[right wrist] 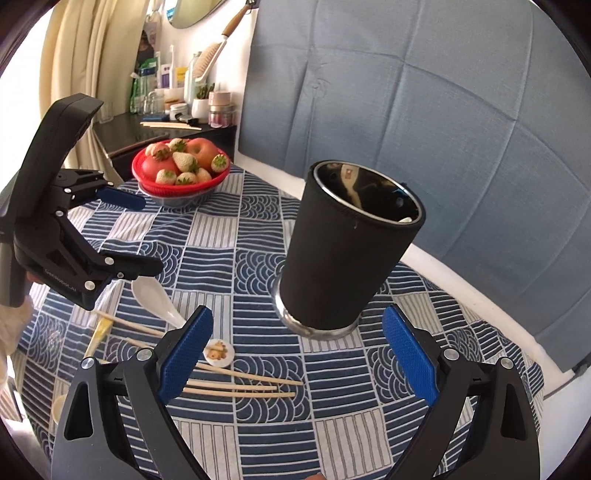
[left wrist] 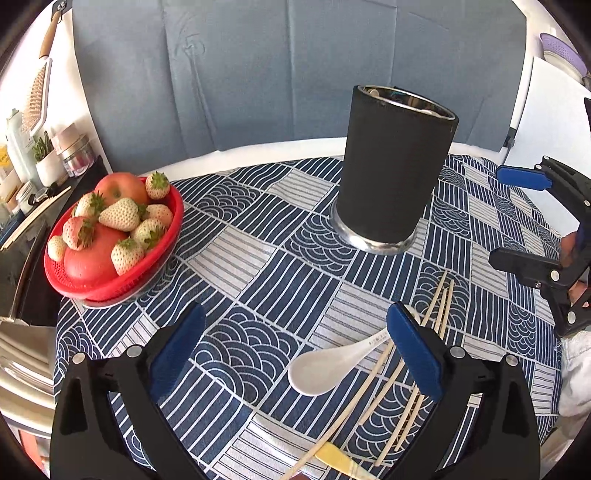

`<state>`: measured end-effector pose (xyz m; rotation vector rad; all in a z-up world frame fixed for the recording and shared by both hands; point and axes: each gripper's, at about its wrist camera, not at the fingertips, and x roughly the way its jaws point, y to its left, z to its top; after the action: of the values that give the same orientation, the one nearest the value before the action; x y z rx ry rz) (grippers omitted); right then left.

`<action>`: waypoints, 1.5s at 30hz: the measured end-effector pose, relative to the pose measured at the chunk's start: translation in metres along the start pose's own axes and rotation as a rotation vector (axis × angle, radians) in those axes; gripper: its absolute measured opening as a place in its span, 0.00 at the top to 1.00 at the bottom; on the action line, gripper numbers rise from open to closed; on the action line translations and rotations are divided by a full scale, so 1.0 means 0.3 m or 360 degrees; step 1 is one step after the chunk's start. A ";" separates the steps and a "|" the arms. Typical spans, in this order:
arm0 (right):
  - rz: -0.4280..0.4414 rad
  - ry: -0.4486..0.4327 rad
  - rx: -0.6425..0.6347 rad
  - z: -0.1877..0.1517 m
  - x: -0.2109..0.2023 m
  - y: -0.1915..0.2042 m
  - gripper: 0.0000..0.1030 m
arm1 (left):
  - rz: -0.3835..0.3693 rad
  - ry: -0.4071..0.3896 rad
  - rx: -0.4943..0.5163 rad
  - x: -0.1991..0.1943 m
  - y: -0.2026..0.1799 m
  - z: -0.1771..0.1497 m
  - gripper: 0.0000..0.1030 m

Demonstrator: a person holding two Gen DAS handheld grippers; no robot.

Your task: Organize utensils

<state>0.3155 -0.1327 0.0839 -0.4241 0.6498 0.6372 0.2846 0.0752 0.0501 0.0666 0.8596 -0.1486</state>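
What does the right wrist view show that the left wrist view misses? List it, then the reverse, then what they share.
Only the right wrist view: the inside of the black cup, a small round dish with a picture, the mirror and the curtain.

Only the left wrist view: a purple strainer at the far right edge.

Both: the cup, the red fruit bowl, the white spoon, the chopsticks, the patterned tablecloth, and both open grippers, left and right.
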 end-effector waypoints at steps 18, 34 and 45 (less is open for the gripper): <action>0.0302 0.0253 0.0070 -0.087 0.311 0.136 0.14 | -0.0027 0.0203 -0.0111 0.132 0.081 -0.126 0.06; 0.0349 0.0306 0.0121 -0.124 0.359 0.141 0.06 | 0.0047 0.0125 -0.0107 0.190 0.104 -0.162 0.04; 0.0345 0.0306 0.0123 -0.123 0.360 0.139 0.06 | 0.0070 0.0119 -0.0125 0.182 0.099 -0.163 0.07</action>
<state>0.3391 -0.0783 -0.0221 -0.3475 0.9090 0.7798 0.2877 0.1048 -0.0230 0.0173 0.9373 -0.0715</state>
